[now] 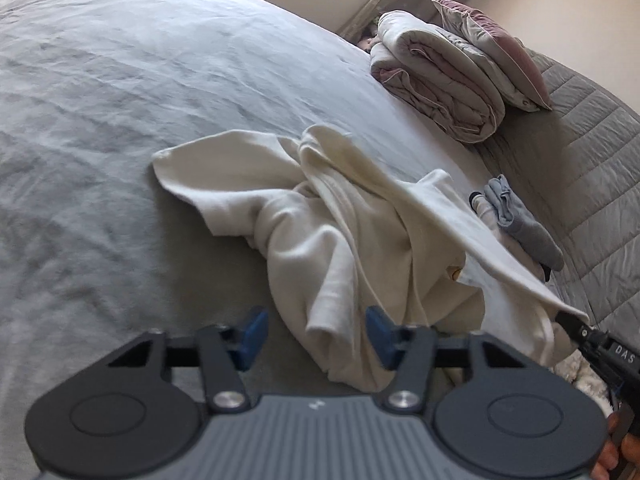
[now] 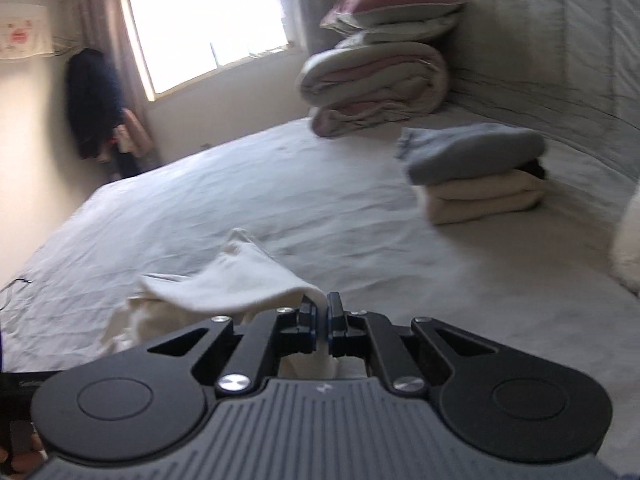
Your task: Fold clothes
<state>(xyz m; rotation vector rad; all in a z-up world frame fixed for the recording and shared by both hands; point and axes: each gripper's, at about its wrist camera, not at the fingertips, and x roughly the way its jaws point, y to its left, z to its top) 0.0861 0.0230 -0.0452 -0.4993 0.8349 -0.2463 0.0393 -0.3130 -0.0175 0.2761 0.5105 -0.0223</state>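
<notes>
A crumpled cream-white garment (image 1: 344,240) lies on the grey bed sheet (image 1: 120,120). My left gripper (image 1: 316,334) hangs open just above its near end, blue pads on either side of a fold, holding nothing. My right gripper (image 2: 323,322) is shut on an edge of the same cream garment (image 2: 240,284), lifting that corner. In the left wrist view the right gripper (image 1: 576,326) shows at the far right, pulling the cloth taut. A stack of folded clothes (image 2: 480,176), grey-blue on top of cream, sits farther back near the headboard.
A rolled duvet (image 1: 440,80) with a pillow (image 1: 496,48) on top rests at the head of the bed against a quilted headboard (image 1: 580,160). A window (image 2: 204,20) and dark hanging clothes (image 2: 96,104) lie beyond the bed. Something white and fluffy (image 2: 628,244) is at the right edge.
</notes>
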